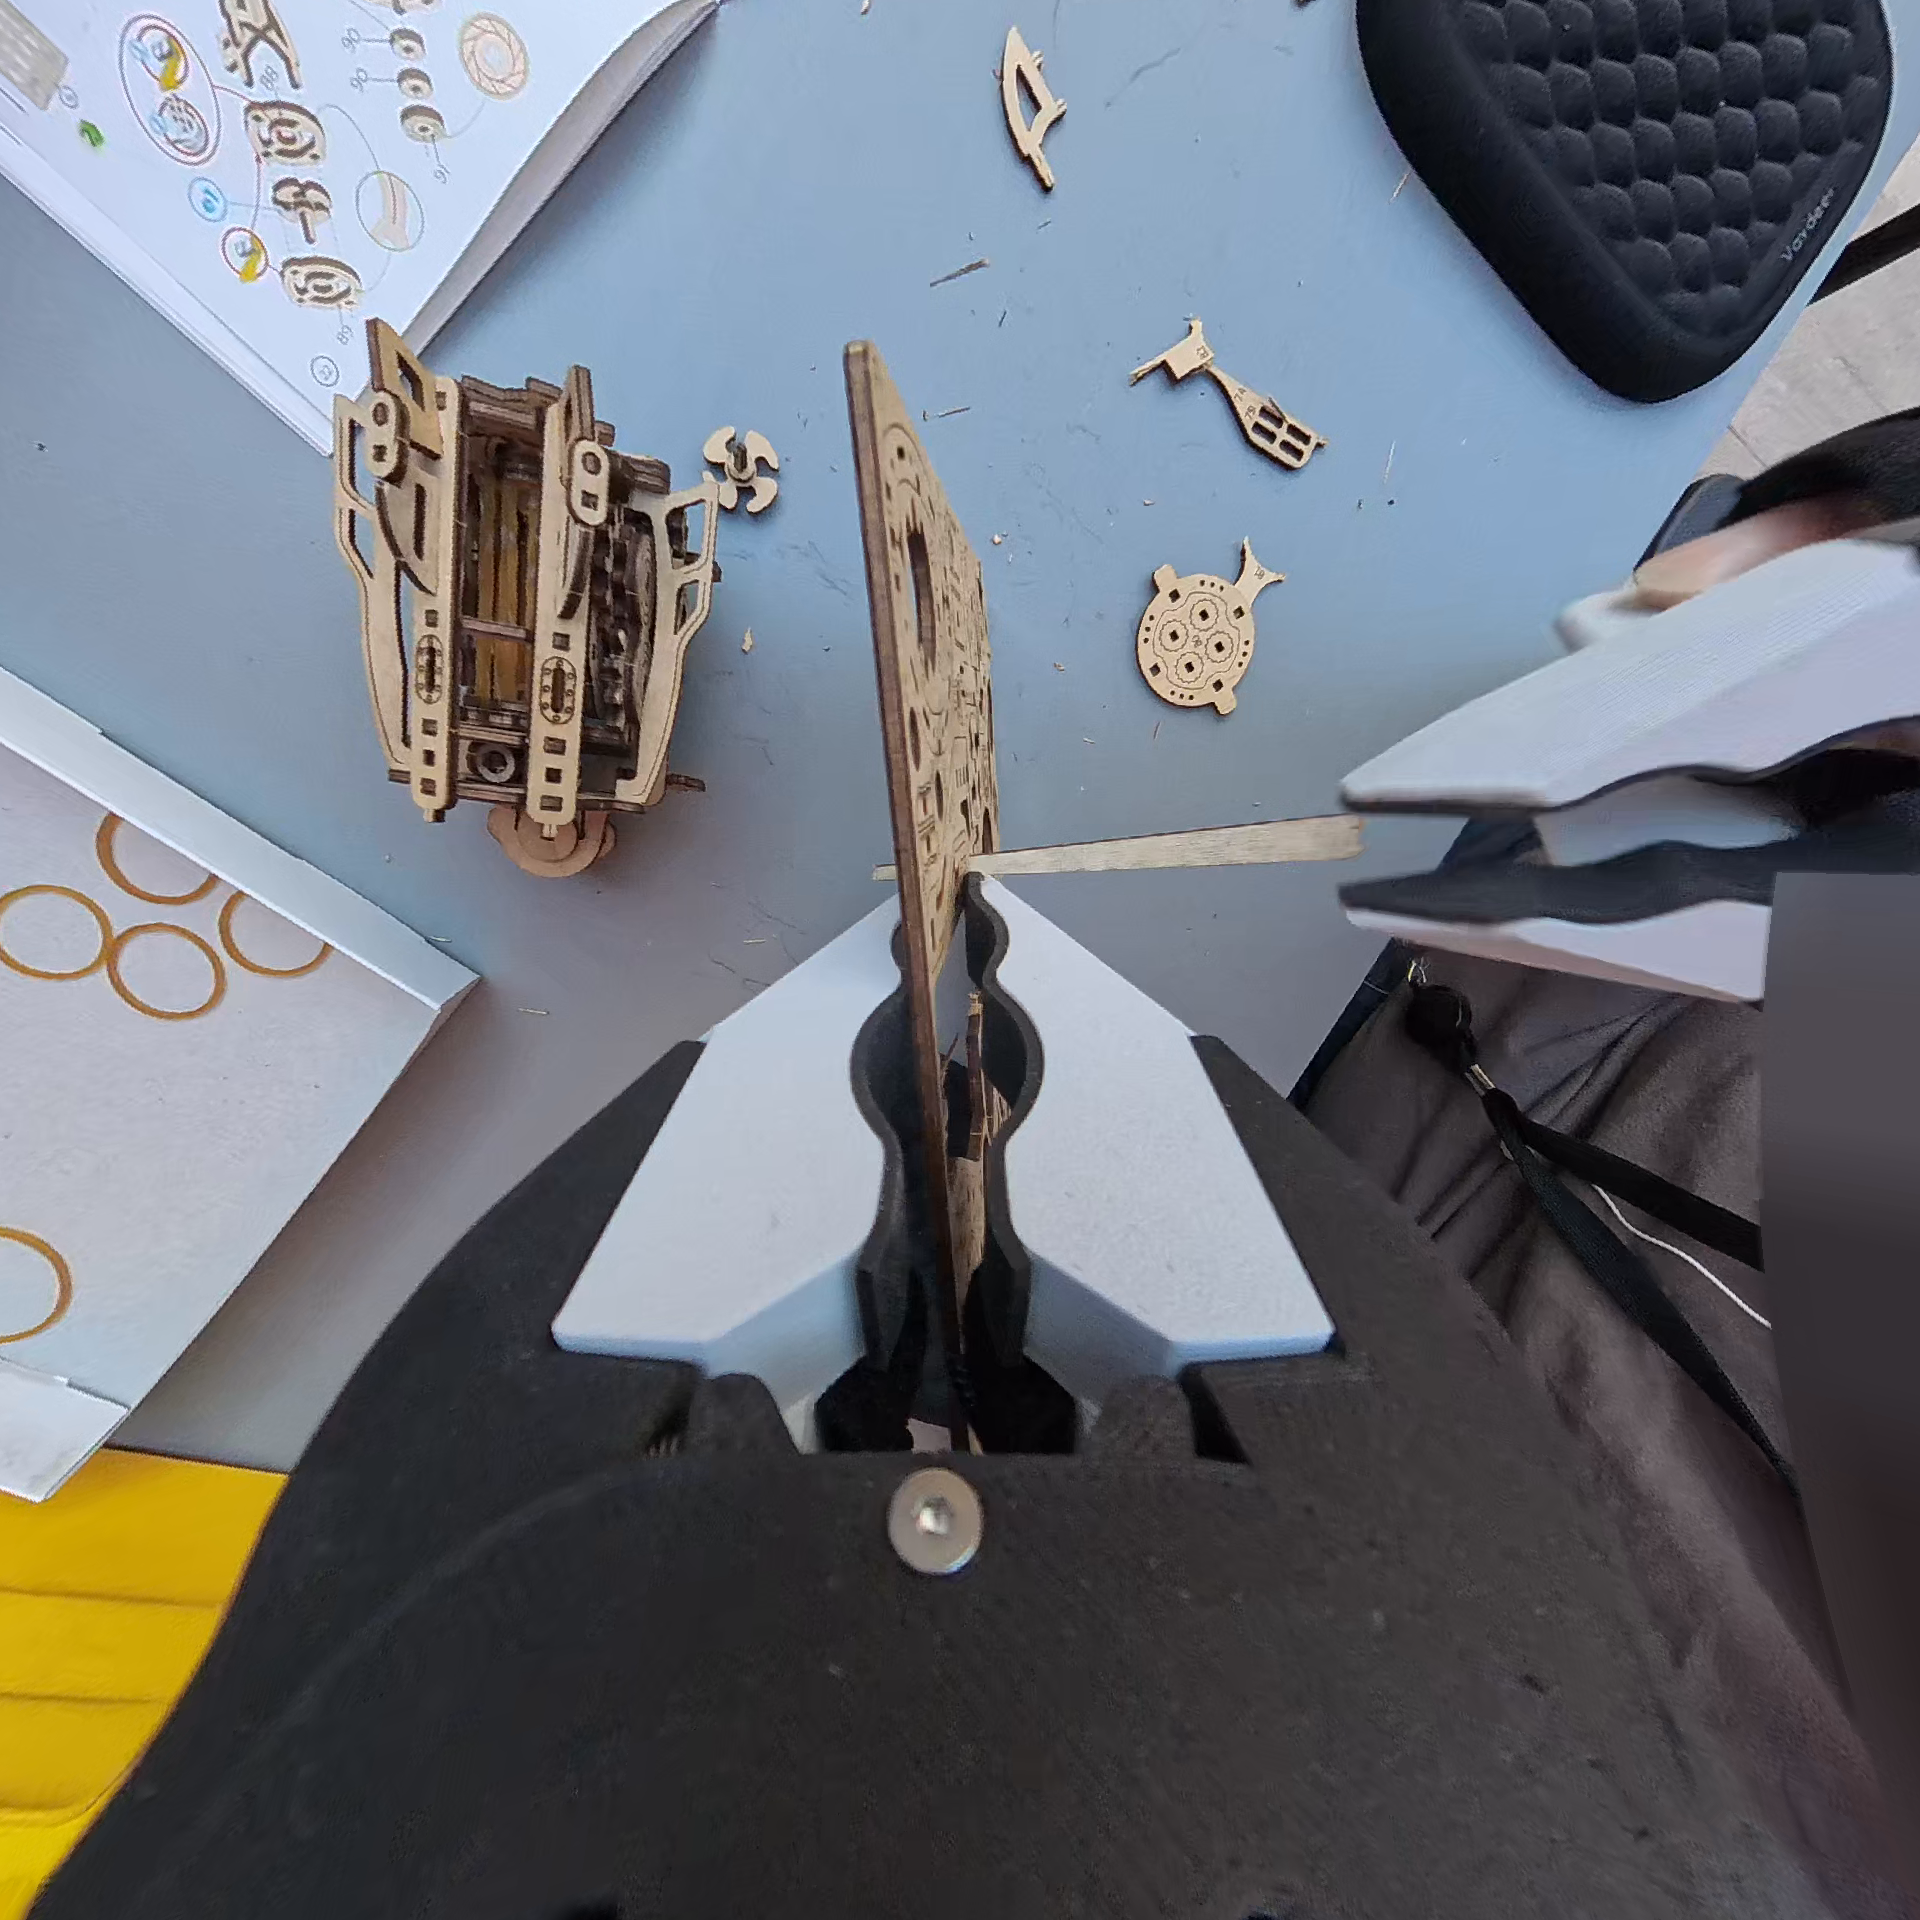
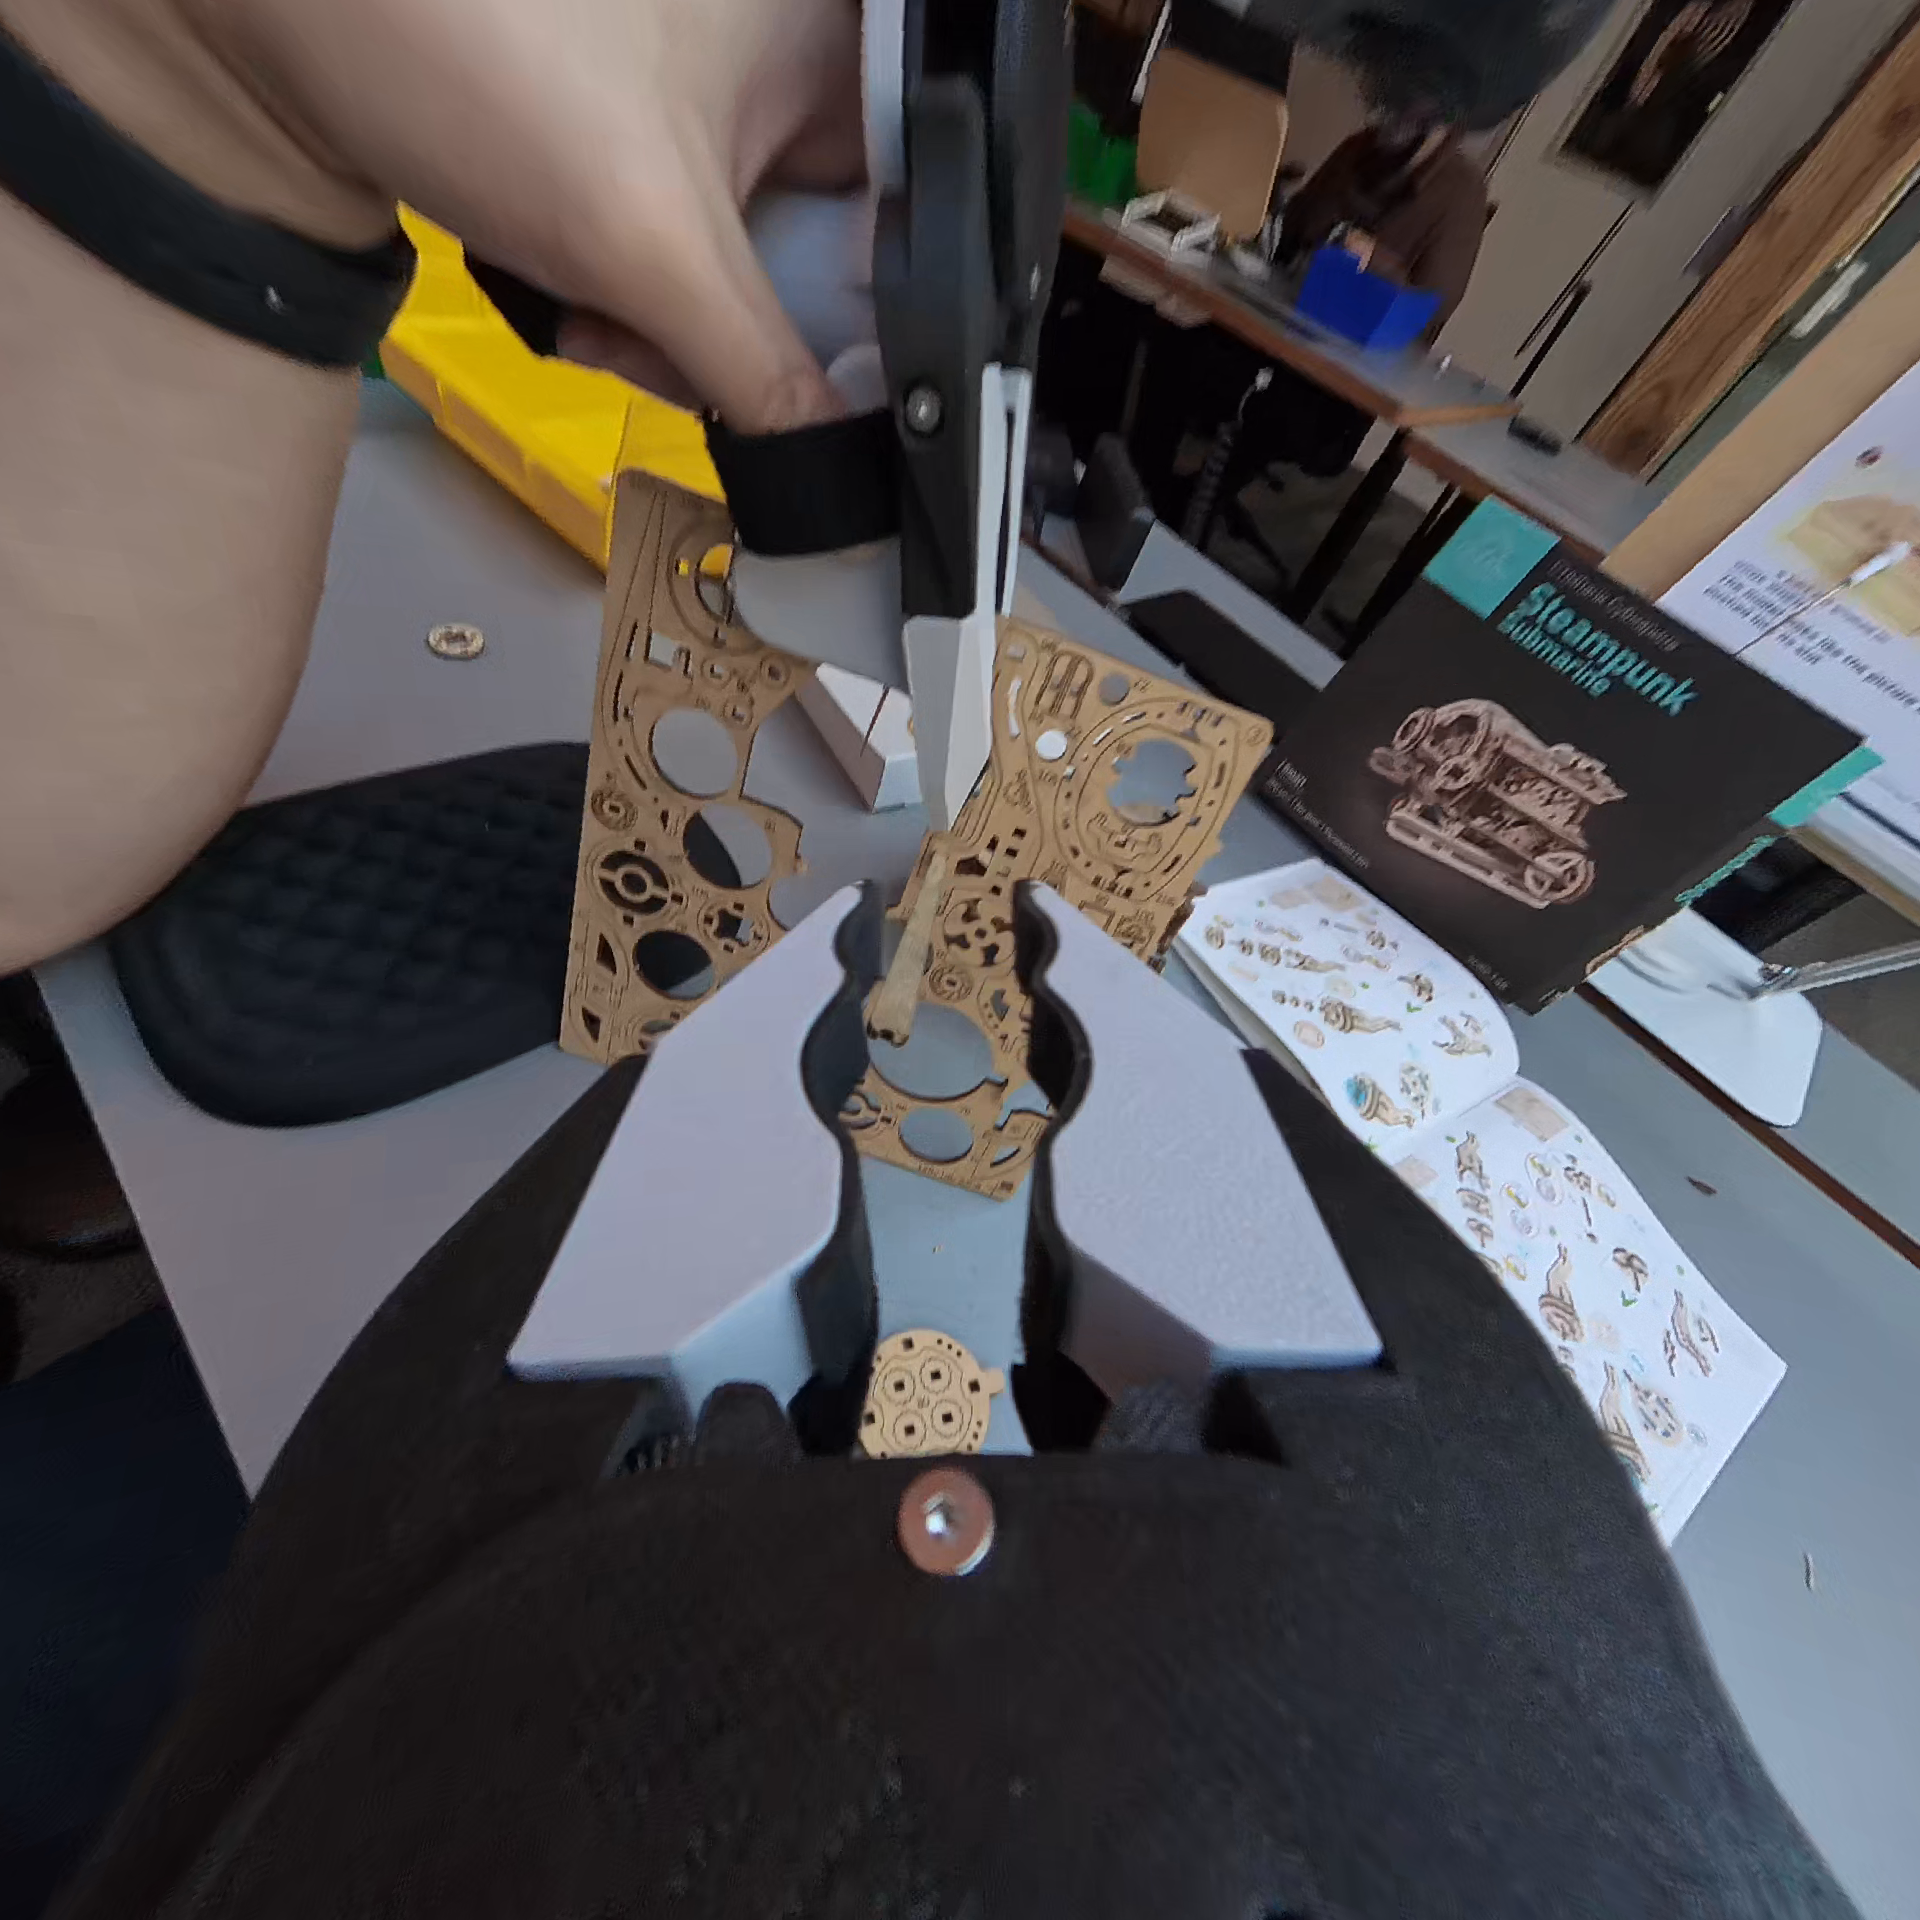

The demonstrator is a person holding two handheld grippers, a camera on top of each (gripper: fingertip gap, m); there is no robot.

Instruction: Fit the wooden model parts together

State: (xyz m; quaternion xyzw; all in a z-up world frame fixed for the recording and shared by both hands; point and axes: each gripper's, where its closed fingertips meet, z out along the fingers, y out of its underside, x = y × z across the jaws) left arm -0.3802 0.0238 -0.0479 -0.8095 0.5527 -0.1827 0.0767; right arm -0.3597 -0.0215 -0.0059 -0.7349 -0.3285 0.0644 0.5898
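Observation:
My left gripper (image 1: 935, 904) is shut on a laser-cut wooden parts sheet (image 1: 925, 623) and holds it upright and edge-on above the table. A thin wooden stick (image 1: 1164, 847) pokes out of the sheet sideways towards my right gripper (image 1: 1351, 847). In the right wrist view the sheet (image 2: 1101, 831) faces me, full of cut-outs. The stick (image 2: 914, 945) points at me between the tips of my open right gripper (image 2: 940, 914), close to its left finger. The left gripper (image 2: 951, 800) comes down from above. A half-built wooden model (image 1: 520, 613) lies to the left.
Loose wooden pieces lie on the grey table (image 1: 727, 260): a round disc with four holes (image 1: 1195, 644), a small propeller (image 1: 740, 468) and two flat parts (image 1: 1236, 400). An open manual (image 2: 1455, 1122), the kit box (image 2: 1558, 790), a black pad (image 2: 364, 925), a card with rubber bands (image 1: 156, 956) and a yellow bin (image 2: 520, 416) surround the work. There is about 7 cm between the tips of the two grippers.

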